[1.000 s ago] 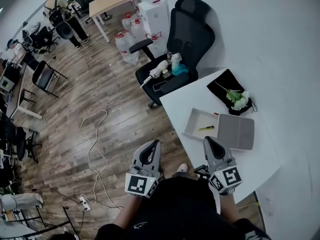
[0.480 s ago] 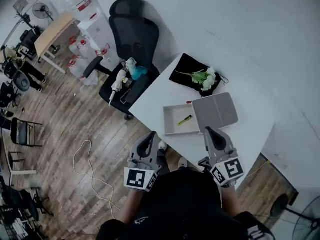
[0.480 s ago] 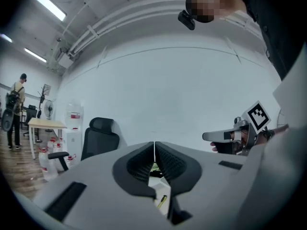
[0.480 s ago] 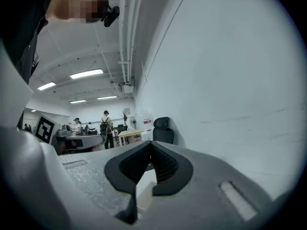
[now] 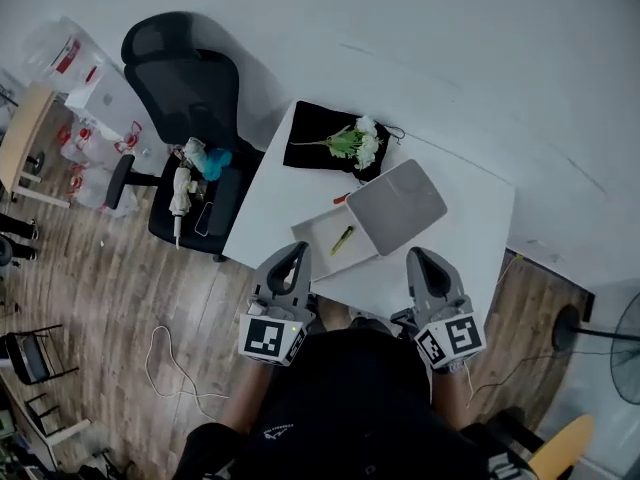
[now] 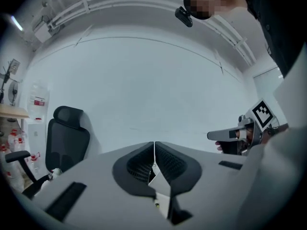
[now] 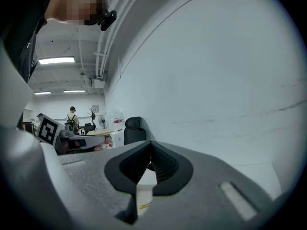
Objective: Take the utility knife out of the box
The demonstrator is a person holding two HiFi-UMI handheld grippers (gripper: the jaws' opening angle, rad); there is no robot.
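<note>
**Findings: knife in the box, both grippers closed and empty**

1. Your left gripper (image 5: 295, 256) is held over the near edge of the table (image 5: 455, 243). In its own view, the left gripper (image 6: 154, 150) has its jaws pressed together along their full length, with nothing between them.

2. Your right gripper (image 5: 421, 261) is held level with the left one, also over the near edge and further toward the right edge. In its own view, the right gripper (image 7: 150, 150) likewise has its jaws closed on each other, and nothing is gripped. Both grippers are clear of everything on the table.

3. The box (image 5: 313, 230) is a shallow white tray. It sits close to the near edge, nearer the left edge than the right, just ahead of your left gripper.

4. The utility knife (image 5: 343, 239) is yellow-green and lies flat on the floor of the box. It is slanted relative to the box walls and untouched.

5. A grey lid (image 5: 397, 206) lies across the right part of the box. Whether it is joined to the box cannot be determined.

6. A black cloth (image 5: 318, 140) occupies the far left corner of the table, with a bunch of white flowers (image 5: 360, 143) lying on it. The cloth is near the box but separate from it.

7. A black office chair (image 5: 185, 78) stands off the left edge of the table on the wooden floor (image 5: 110, 298). It has small items on its seat that are too small to identify.
</note>
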